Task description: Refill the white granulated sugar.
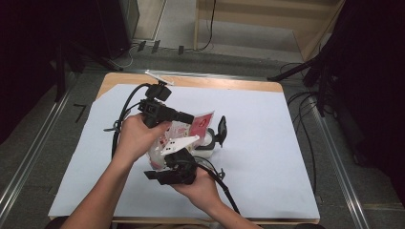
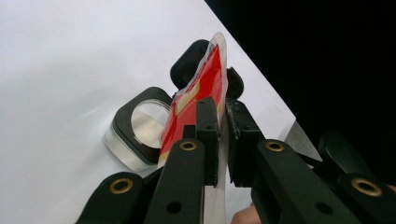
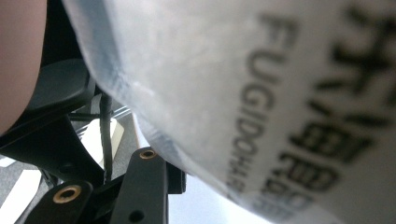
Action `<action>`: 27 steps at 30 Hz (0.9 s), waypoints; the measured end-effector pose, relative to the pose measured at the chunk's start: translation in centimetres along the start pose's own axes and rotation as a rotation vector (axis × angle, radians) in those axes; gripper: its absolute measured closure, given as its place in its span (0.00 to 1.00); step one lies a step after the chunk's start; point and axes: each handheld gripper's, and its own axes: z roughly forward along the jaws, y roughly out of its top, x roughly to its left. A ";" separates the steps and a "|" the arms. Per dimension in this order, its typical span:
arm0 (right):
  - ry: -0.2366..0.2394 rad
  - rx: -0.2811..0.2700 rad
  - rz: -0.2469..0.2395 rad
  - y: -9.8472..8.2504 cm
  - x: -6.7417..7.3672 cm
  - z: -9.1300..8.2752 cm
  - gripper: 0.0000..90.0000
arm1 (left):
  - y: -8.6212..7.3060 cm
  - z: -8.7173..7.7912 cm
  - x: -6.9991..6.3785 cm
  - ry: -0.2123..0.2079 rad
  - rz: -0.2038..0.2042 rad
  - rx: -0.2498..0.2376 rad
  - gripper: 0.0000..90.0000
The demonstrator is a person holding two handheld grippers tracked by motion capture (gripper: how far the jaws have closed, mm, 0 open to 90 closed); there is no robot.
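the left gripper has its jaws pinching the sealed edge of a red-and-white snack pouch above a clear square jar; a jerk could tear it crookedly. the right gripper clamps the pouch's body, which might slip.

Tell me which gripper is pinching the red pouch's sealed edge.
The left gripper: its jaws clamp the clear seam of the red pouch. The right gripper sits below, against the pouch's printed white side.
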 end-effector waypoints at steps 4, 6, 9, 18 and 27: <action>-0.002 -0.001 -0.010 0.1 0.3 0.0 0.71 | -0.1 -0.3 -0.3 0.008 -0.006 -0.016 0.96; -0.003 -0.002 -0.016 0.1 0.3 -0.1 0.71 | -0.2 -0.4 -0.3 0.002 -0.004 -0.021 0.95; 0.005 -0.006 -0.026 -0.1 0.1 -0.1 0.72 | -0.2 -0.4 -0.3 -0.002 -0.008 -0.025 0.94; 0.025 -0.025 -0.029 0.1 0.2 -0.3 0.72 | 0.0 -1.2 -0.3 -0.043 -0.014 -0.055 0.95; 0.027 -0.024 -0.028 0.1 0.1 -0.4 0.72 | 0.0 -0.6 -1.1 -0.050 -0.001 -0.035 0.95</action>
